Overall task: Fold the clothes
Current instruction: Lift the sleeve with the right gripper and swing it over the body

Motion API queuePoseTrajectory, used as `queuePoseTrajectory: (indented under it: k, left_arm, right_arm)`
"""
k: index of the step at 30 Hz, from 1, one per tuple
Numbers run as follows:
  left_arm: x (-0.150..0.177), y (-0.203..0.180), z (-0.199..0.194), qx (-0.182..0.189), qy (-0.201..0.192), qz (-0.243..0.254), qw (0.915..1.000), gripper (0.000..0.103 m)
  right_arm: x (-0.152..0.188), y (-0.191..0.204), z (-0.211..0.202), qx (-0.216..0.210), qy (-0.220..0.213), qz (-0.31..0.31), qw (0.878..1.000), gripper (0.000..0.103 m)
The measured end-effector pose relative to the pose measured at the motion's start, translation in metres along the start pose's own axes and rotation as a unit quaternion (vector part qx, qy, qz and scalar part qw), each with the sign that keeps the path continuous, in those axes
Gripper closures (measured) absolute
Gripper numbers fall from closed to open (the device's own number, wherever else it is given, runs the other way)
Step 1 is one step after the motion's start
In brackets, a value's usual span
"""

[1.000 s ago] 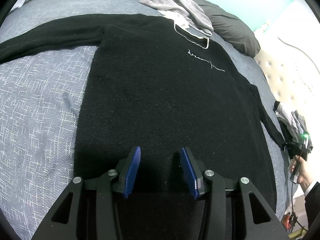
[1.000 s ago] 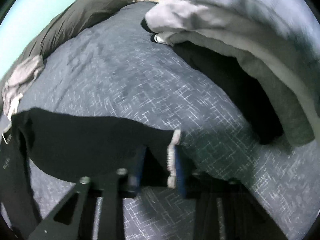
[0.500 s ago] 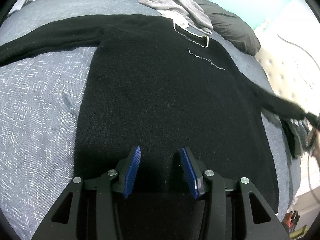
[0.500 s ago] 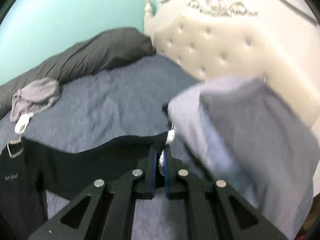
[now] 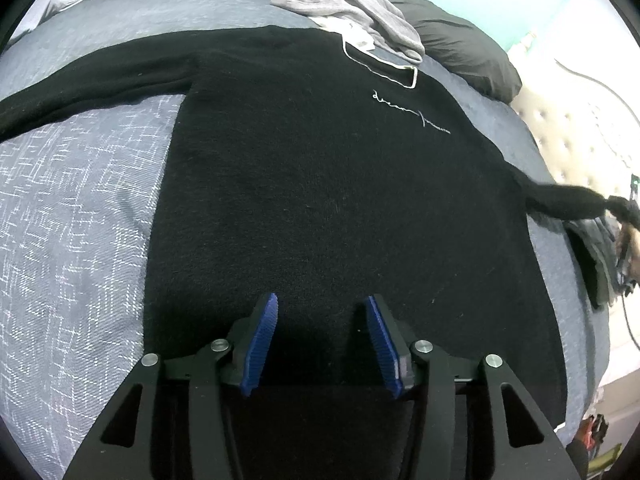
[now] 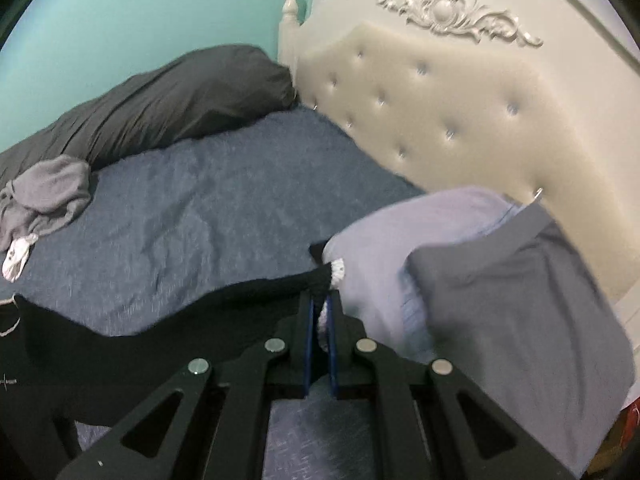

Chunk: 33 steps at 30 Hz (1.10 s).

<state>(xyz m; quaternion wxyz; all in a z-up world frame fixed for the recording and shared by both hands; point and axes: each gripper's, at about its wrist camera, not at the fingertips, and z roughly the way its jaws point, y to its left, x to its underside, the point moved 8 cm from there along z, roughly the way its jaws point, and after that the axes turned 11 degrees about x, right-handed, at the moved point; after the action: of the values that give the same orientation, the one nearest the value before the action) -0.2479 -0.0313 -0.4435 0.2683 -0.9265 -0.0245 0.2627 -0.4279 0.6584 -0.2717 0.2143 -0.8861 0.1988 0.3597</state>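
A black sweater [image 5: 320,184] with white script on the chest lies flat, face up, on the blue-grey bed cover [image 5: 80,220]. My left gripper [image 5: 322,344] hovers over its hem; the jaws are opening, their blue pads apart, with flat fabric below and nothing pinched. The left sleeve [image 5: 100,72] stretches out across the bed. The other sleeve [image 5: 560,200] is lifted off the bed at the right. In the right wrist view my right gripper [image 6: 320,312] is shut on that sleeve's white-edged cuff [image 6: 338,272], and the black sleeve [image 6: 240,304] hangs away to the left.
A crumpled grey garment [image 5: 352,12] lies by the sweater's collar, against a long dark pillow [image 5: 460,52]. A stack of grey and lavender clothes [image 6: 500,300] sits right of the held cuff. The tufted cream headboard [image 6: 460,112] rises behind it.
My right gripper has risen with the cuff, pulling the sleeve up off the bed, and its view has tipped up toward the headboard. The left gripper stayed put; its pads stand slightly wider.
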Motion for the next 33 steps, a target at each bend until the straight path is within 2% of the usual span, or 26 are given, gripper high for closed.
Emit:
queuePoseTrajectory:
  k: [4, 14, 27, 33]
  left_arm:
    - [0.0, 0.0, -0.002, 0.003, -0.002, -0.004, 1.0, 0.051]
    - [0.001, -0.001, -0.001, 0.003, -0.002, -0.005, 1.0, 0.051]
    - [0.0, -0.003, -0.002, 0.001, -0.008, -0.009, 0.9999, 0.051]
    - [-0.007, -0.001, -0.014, -0.001, -0.021, -0.015, 0.9997, 0.05]
  right_arm:
    - [0.024, 0.002, 0.01, 0.001, 0.019, -0.002, 1.0, 0.098]
    - [0.058, -0.008, 0.028, 0.025, 0.05, -0.006, 0.998, 0.098]
    - [0.066, -0.004, 0.027, 0.011, 0.055, -0.011, 0.998, 0.097]
    - [0.059, 0.006, 0.01, -0.01, 0.048, -0.003, 0.999, 0.097]
